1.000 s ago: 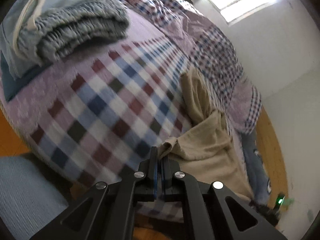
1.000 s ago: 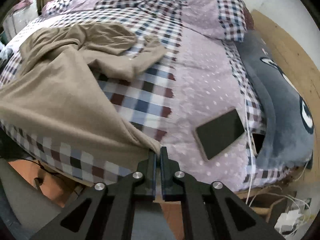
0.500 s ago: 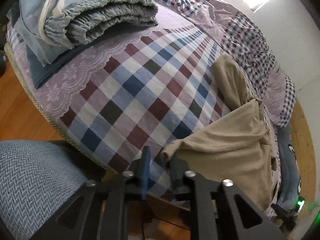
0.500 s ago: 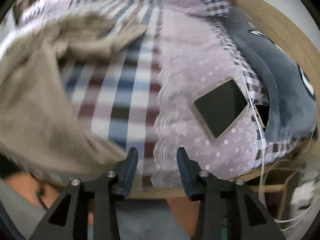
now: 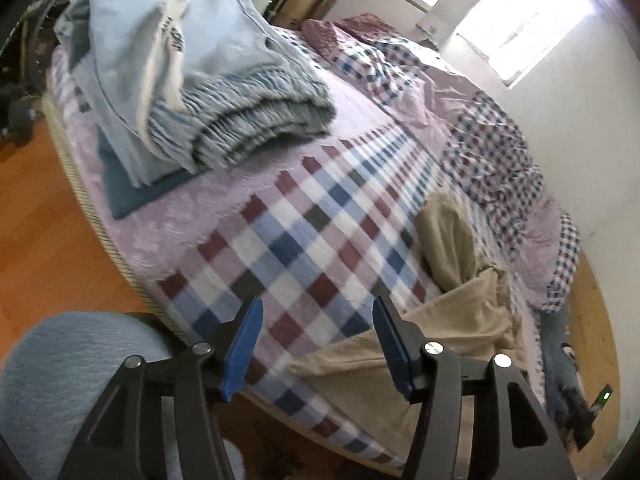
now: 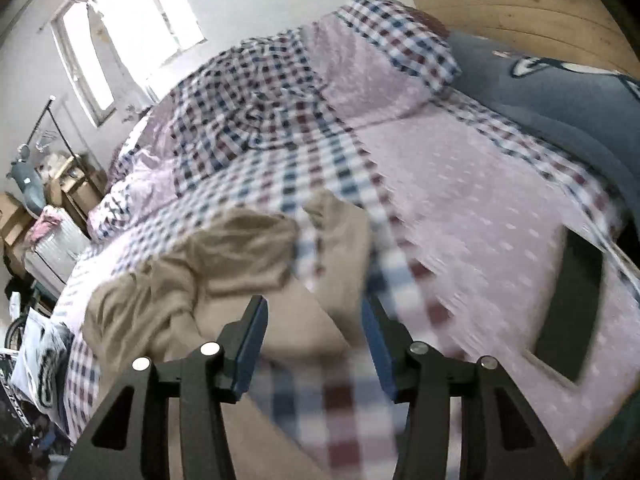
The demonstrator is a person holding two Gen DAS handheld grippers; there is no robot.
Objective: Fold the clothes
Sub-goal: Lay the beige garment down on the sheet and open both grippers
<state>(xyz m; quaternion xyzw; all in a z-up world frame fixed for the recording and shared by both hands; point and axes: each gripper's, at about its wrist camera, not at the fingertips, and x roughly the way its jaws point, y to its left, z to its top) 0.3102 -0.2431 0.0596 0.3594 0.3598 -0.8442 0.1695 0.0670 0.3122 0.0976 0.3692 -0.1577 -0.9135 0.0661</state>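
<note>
Apparently between folds: both the left gripper [image 5: 316, 336] and right gripper [image 6: 314, 336] gape wide and empty, with the crumpled tan cotton garment [image 6: 240, 264] at lower centre on the checked bedspread [image 5: 304, 216]; regrasping an edge likely comes next.

folded pile [image 5: 192, 92] left on bed [image 5: 304, 240], crumpled garment [image 5: 452, 312] right; tablet [image 6: 572, 312] beyond

This was a bedroom in a home. A bed [image 5: 304, 248] covered in a lilac and checked quilt filled the room, with a stack of folded clothes [image 5: 192, 92] on it, a wooden headboard [image 6: 532, 20], a bright window [image 5: 516, 16], and an orange wooden floor [image 5: 44, 240].
</note>
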